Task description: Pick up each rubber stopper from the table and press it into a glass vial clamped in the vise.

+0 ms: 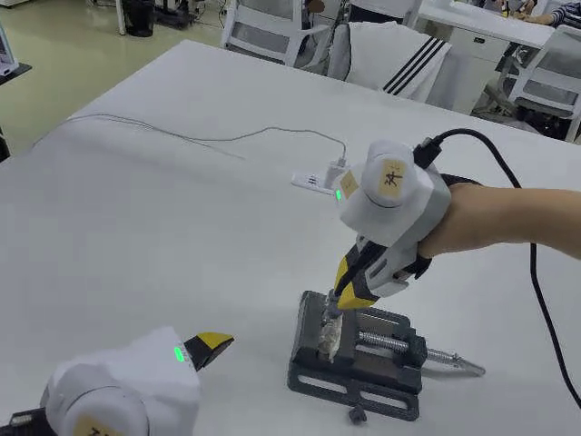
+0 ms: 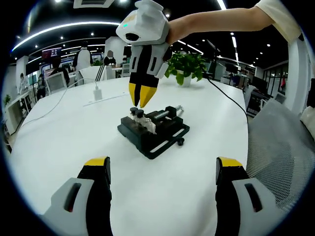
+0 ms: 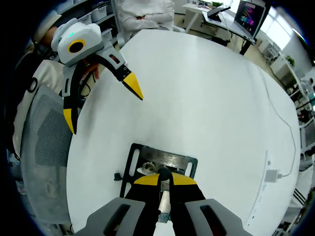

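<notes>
Head view: the right hand-held gripper (image 1: 343, 295) stands steeply over the vials (image 1: 329, 336) in the vise (image 1: 363, 359) on the worktop (image 1: 163, 236), probably to push straight down.

Left gripper view: the left hand-held gripper (image 2: 162, 164) is released and empty, well clear.

Right gripper view: its jaws pinch a stopper (image 3: 164, 173) above the vise.

Right gripper (image 3: 165, 181) jaws tight around a dark stopper (image 3: 164, 172), directly over the black vise (image 3: 173, 158).
</notes>
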### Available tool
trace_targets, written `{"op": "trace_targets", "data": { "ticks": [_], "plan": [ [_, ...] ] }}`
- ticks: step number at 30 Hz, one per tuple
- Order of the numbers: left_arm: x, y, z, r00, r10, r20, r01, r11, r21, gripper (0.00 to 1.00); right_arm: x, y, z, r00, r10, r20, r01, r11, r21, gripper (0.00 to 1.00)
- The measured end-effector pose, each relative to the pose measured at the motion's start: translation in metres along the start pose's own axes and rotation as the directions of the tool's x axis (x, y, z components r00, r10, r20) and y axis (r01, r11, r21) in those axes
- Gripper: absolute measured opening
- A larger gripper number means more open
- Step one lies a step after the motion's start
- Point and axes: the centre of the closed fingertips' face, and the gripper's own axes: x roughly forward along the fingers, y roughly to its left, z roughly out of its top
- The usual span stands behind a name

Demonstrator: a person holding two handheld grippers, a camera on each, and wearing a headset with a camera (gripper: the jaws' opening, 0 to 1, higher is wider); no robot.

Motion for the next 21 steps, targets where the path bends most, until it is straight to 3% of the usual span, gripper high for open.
{"op": "trace_targets", "data": {
  "ticks": [21],
  "plan": [
    [0.0009, -0.0014, -0.0054, 0.9999, -0.003, -0.011, 0.003, 1.000, -0.017, 0.85, 0.0053, 0.0038, -0.0027, 0.9981, 0.059, -0.016, -0.058, 0.998, 0.031, 0.00]
  ]
}}
